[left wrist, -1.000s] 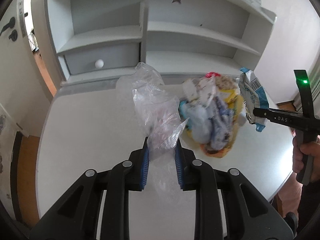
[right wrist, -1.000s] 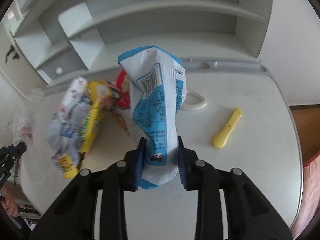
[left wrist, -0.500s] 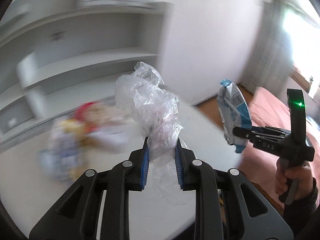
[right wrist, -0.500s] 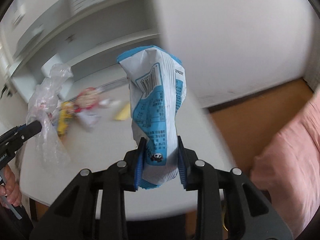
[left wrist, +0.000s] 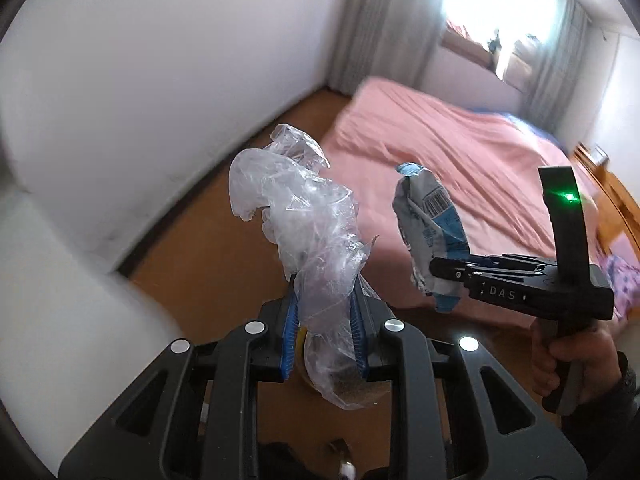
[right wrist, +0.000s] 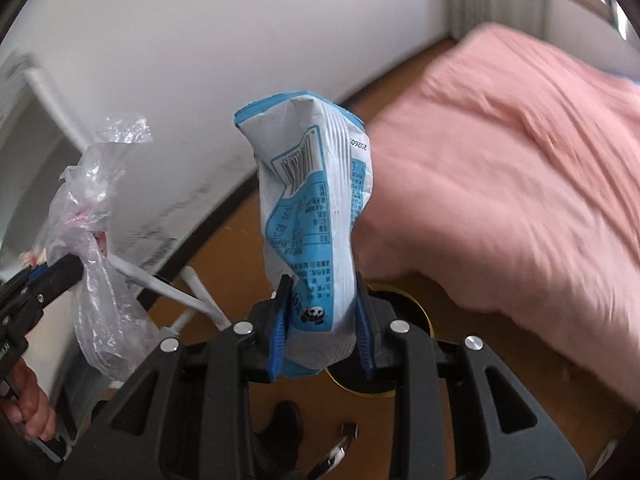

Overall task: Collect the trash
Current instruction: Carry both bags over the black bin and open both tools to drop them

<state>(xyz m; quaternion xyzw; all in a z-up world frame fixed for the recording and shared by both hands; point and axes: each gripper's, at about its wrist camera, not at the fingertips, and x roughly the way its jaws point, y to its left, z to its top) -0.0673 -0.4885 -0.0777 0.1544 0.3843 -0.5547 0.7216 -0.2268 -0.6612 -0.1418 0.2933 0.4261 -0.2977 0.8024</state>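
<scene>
My left gripper point(left wrist: 323, 322) is shut on a crumpled clear plastic bag point(left wrist: 304, 220) that stands up between its blue pads. My right gripper point(right wrist: 320, 312) is shut on a blue and white snack wrapper point(right wrist: 312, 208) with a barcode and a small panda print. The wrapper point(left wrist: 432, 232) and the right gripper point(left wrist: 438, 270) also show at the right of the left wrist view. The plastic bag point(right wrist: 92, 232) shows at the left of the right wrist view. Both are held in the air above the wooden floor point(left wrist: 208, 248). A round dark opening with a yellowish rim point(right wrist: 416, 312) lies below the right gripper.
A bed with a pink cover point(left wrist: 460, 152) fills the right side. A white wall point(left wrist: 140, 60) runs along the left. White table legs point(right wrist: 176, 288) stand at lower left of the right wrist view. A window with grey curtains point(left wrist: 380, 28) is behind the bed.
Both grippers have swung right, away from the white table and shelves, toward the floor and bed. Each still holds its piece of trash. The table's trash pile is out of view.
</scene>
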